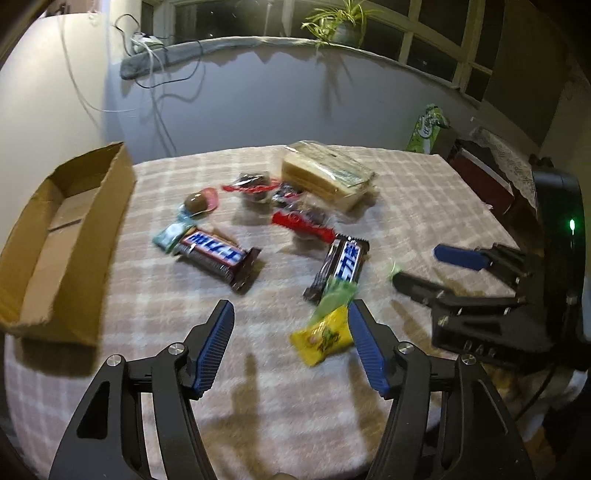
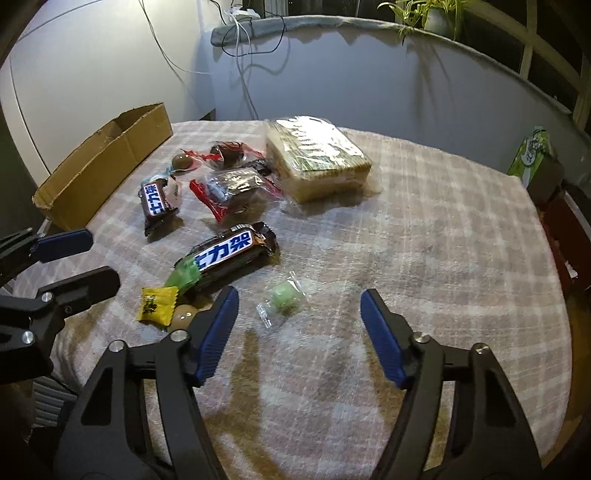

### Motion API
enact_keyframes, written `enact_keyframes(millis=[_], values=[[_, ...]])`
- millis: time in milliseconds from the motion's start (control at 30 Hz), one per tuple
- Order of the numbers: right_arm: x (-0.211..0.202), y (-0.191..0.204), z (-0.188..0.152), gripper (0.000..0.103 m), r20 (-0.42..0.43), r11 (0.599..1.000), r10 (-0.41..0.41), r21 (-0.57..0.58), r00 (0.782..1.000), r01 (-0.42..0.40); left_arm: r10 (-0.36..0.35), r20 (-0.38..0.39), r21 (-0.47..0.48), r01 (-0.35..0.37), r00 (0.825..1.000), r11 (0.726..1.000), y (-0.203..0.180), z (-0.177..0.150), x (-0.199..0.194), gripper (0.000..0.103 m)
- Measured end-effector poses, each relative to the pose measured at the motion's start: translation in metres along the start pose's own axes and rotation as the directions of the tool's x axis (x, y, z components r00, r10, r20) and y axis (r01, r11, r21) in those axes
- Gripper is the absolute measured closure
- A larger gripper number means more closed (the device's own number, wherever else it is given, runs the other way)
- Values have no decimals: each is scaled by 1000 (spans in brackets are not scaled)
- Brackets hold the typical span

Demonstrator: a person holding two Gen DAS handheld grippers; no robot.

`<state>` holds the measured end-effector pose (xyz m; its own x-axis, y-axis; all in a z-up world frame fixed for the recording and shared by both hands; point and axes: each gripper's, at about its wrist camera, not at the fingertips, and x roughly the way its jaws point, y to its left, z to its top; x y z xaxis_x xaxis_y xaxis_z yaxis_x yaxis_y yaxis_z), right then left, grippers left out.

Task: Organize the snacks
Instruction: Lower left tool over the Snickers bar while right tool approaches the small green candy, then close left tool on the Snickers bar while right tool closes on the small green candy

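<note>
Snacks lie on a checked tablecloth (image 1: 424, 206). An open cardboard box (image 1: 55, 236) stands at the left; it also shows in the right wrist view (image 2: 107, 162). My left gripper (image 1: 290, 312) is open, and a yellow candy (image 1: 323, 334) lies by its right finger. Two Snickers bars (image 1: 218, 254) (image 1: 341, 264) lie ahead. My right gripper (image 2: 299, 299) is open over a small green candy (image 2: 282, 297). It shows open at the right of the left wrist view (image 1: 415, 266). A wrapped wafer pack (image 2: 317, 155) sits further back.
Red-wrapped chocolates (image 2: 236, 188) and a brown round sweet (image 2: 183, 161) lie mid-table. A green carton (image 2: 532, 157) stands off the right edge. A wall with cables (image 1: 155, 88) and a windowsill plant (image 1: 343, 26) are behind.
</note>
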<state>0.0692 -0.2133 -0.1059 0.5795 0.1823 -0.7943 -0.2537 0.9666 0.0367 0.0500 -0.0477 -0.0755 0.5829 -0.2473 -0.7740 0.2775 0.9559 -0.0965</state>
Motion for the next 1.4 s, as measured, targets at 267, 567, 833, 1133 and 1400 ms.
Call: enact_keyframes(millis=[267,567,833,1133,1400], values=[[16,-5,1,51,-56,998,56,24,997,-55,-73,-102,12,74,992,997,-10,25,33,47],[18,-6,4,56,-57,996,78,35,995,-76,-74,-172,104,93,982,990,-35,39,55,48],[18,-13,2,62,-66,995,97,37,993,-95,-66,-254,120,99,965,988,-37,43,78,71],[25,-4,6,66,-76,996,89,-15,993,-90,-72,-257,109,103,964,989,-40,41,88,76],[29,-4,8,74,-85,994,112,-2,990,-113,-73,-243,70,93,967,993,-29,38,86,75]])
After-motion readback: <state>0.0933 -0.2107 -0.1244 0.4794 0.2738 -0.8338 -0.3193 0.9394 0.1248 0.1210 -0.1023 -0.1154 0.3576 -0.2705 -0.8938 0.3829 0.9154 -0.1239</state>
